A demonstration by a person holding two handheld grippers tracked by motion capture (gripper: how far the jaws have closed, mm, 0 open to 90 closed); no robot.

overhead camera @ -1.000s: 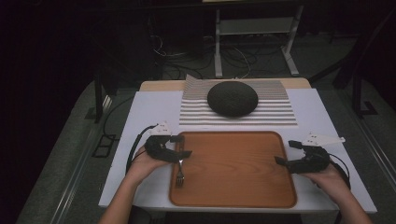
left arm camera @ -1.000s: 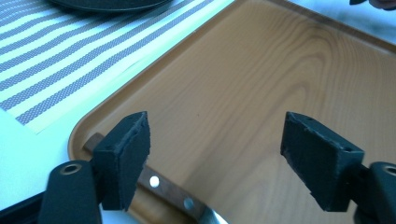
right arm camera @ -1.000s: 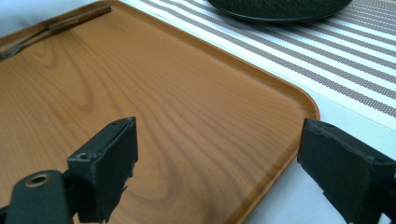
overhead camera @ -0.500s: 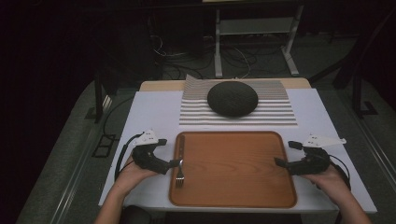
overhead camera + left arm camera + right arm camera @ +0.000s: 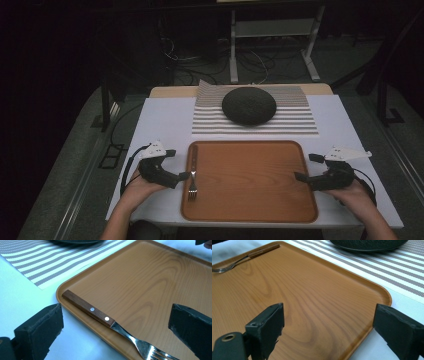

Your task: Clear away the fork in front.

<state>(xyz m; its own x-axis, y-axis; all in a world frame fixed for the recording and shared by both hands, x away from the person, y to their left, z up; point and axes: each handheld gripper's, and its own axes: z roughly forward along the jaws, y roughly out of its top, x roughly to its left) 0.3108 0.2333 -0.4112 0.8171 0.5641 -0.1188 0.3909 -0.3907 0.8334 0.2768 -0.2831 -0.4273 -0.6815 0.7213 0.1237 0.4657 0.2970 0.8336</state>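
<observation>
Left gripper view, fork (image 5: 117,327) with riveted wooden handle, steel tines, on tray (image 5: 155,285), left tool (image 5: 115,325) spread.

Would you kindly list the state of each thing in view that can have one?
Fork: lying flat along the tray's left edge, released, nothing gripping it.
Tray: flat on the table, bare apart from the fork.
Dark plate: resting on the striped mat.
Left gripper: open, jaws apart, beside the fork.
Right gripper: open at the tray's right edge.
</observation>
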